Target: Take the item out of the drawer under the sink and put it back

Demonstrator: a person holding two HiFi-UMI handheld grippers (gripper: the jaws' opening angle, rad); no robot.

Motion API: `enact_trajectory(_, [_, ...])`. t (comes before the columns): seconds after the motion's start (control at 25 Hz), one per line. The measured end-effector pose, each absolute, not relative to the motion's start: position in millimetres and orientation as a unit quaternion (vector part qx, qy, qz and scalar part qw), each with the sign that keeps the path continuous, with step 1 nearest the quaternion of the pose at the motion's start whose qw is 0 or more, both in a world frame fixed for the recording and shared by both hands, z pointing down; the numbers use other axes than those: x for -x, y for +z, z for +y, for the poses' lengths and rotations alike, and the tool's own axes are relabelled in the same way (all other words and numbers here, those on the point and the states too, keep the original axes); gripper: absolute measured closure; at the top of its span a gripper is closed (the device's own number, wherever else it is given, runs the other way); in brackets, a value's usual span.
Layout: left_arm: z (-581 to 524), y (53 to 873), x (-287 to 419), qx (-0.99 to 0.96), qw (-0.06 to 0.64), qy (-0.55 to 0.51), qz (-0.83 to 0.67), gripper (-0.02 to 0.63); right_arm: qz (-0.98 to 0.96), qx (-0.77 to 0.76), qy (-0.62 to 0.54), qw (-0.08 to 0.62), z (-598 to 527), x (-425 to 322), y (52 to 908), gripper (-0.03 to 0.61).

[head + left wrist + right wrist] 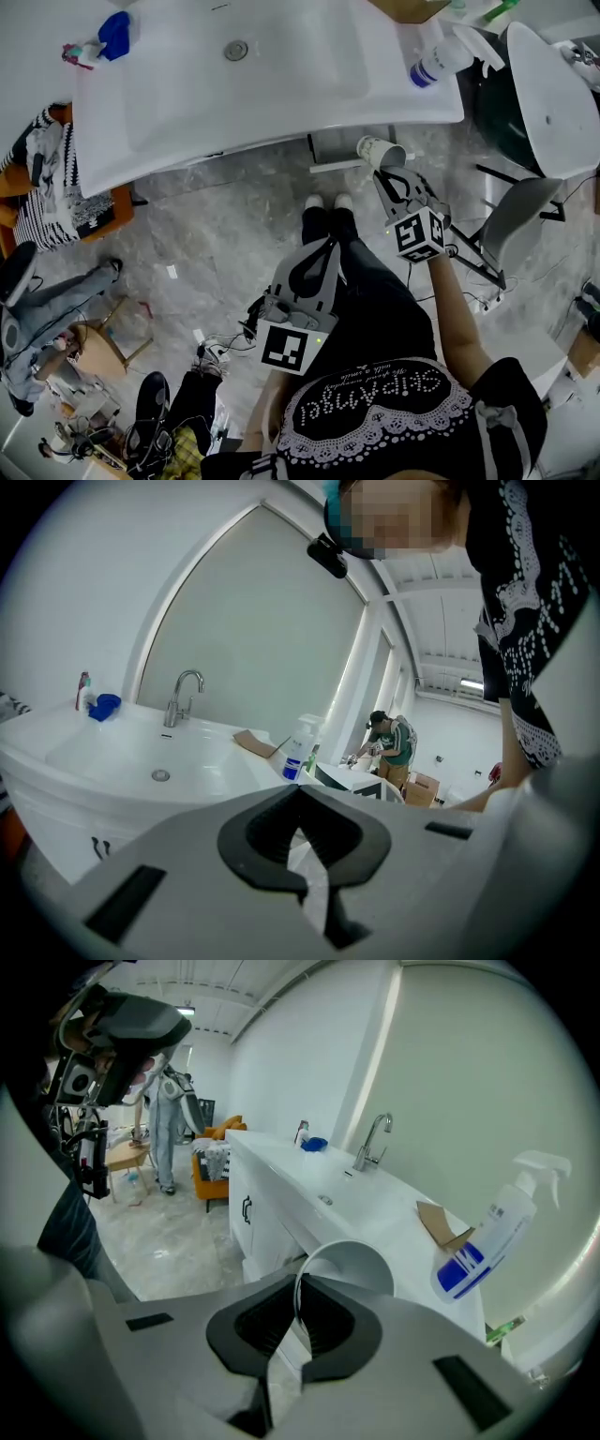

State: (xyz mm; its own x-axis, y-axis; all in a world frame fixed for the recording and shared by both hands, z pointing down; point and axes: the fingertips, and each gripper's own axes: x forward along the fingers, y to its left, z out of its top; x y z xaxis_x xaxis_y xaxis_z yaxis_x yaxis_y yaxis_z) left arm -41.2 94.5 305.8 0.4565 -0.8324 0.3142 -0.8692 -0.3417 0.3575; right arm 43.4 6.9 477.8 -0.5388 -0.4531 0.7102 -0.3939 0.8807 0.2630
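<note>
Two grippers are in play, and only one is loaded. The right gripper [389,173] has its fingers [246,1326] clenched on the thin wall of a white paper cup [380,152]. The cup's rim runs edge-on between the pads, and its open mouth flares out just past the fingertips, tipped sideways rather than upright. The left gripper [317,258] hangs low in front of the person's legs, well apart from the cup. Its fingers [258,841] are drawn together on nothing; only floor and sink show through the slit. The cup sits in the air just below the front edge of the white sink [281,103], near its right end and close to the cabinet front [258,1213] beneath. It touches neither. Judgement: the taking-out half is done and the return is in hand. From the cup's place outside the cabinet alone, I cannot tell which way it is headed. I also cannot tell from these views whether the drawer stands open; a pale strip shows under the sink edge, but it is too small to read. The next move calls for lining the cup up with the drawer opening and setting it inside before the fingers let go. The free left gripper is available to hold or push the drawer front. Risk: the pinch on the thin paper wall may crease it.
</note>
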Motion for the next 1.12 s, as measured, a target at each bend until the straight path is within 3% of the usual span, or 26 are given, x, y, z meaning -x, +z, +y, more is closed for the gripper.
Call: enact_trajectory(1.12, [108.1, 349.8, 53.0, -0.785, 0.291, 0.058, -0.543, 0.611, -0.852, -0.176, -0.02, 0.492, -40.3, -21.2, 599.2, 0.552])
